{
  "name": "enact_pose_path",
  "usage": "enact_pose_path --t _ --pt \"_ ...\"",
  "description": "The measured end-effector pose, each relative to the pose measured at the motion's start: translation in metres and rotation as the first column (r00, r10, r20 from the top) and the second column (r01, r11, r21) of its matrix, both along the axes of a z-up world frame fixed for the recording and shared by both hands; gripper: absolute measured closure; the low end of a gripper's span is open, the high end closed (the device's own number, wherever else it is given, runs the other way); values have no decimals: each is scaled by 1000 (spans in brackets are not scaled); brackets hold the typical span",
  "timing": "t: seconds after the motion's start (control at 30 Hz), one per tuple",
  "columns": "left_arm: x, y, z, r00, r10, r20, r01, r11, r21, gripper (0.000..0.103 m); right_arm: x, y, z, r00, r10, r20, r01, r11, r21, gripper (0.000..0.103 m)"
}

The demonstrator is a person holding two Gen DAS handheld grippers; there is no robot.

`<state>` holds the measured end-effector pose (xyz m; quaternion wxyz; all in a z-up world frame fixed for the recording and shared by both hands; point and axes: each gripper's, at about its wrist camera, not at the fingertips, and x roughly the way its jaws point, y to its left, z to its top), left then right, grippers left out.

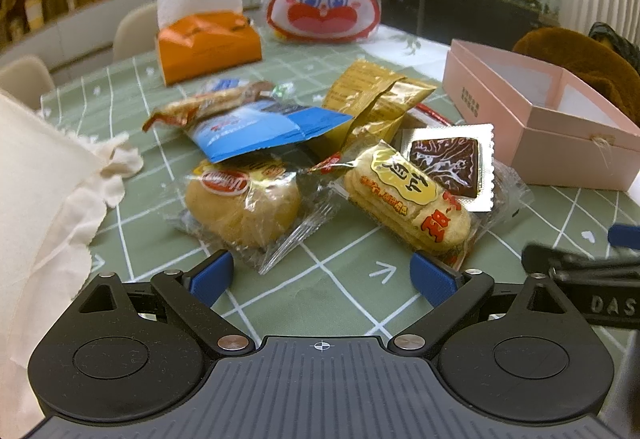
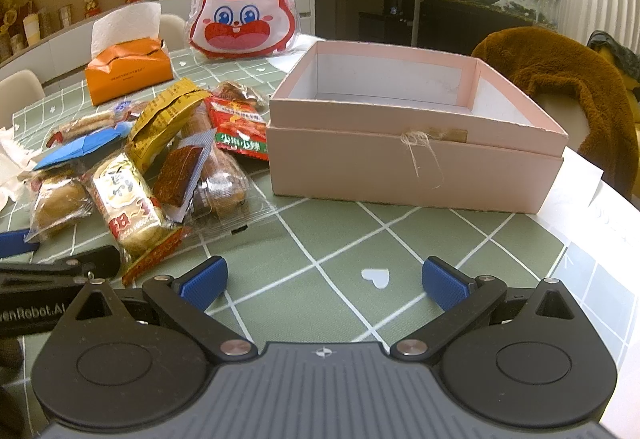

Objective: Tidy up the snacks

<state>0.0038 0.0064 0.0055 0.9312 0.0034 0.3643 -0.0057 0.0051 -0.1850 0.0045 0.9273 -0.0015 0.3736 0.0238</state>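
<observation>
Both grippers sit low over the tabletop (image 2: 344, 239), which wears a matte green cloth with a white grid and little white hearts. The left gripper (image 1: 320, 275) has its blue ribbed fingers (image 1: 212, 275) spread wide with nothing between them, and the right gripper (image 2: 324, 281) is the same: spread, empty, only cloth in the gap.

Just ahead of the left fingers is the snack pile (image 1: 320, 159), all crinkly plastic wrappers overlapping each other. Nearest the left-hand finger is a round golden bun (image 1: 244, 207) in clear film. Near the right-hand finger lies one long oval rice cracker pack (image 1: 408, 203) with red and gold print. Resting on the cracker's far end is one flat dark brown square (image 1: 448, 163) in a silver zigzag-edged sachet. Further out there's one blue packet (image 1: 264, 131) and one shiny gold pouch (image 1: 372, 103). From the right wrist view a red packet (image 2: 240, 127) also shows at the pile's edge (hard to count what's buried under it).

Straight ahead of the right fingers, well apart from them, stands one pink cardboard box (image 2: 412, 163), rectangular, open-topped, white inside and empty. Further back to the left are an orange tissue box (image 2: 128, 75) and a plastic-wrapped rabbit-face bag (image 2: 244, 15).
</observation>
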Motion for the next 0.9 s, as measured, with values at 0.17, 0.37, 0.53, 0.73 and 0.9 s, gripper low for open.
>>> enact_pose_path --t 0.17,0.37,0.53,0.73,0.9 --pt "5 13 30 996 -10 -83 -1 991 -133 17 14 -1 7 989 42 -143 -43 999 -4 0" --pt "37 47 92 998 21 -52 -33 973 -229 41 25 0 16 958 67 -278 -73 997 -10 0" --pt "85 100 110 963 189 -191 -229 950 -212 42 51 6 79 965 122 -231 -108 992 71 20" --pt "146 150 130 968 85 -234 -162 928 -335 46 151 46 186 984 144 -100 -134 985 107 6" --pt "154 163 97 954 171 -246 -243 920 -306 46 198 112 180 962 265 -66 -262 964 45 5"
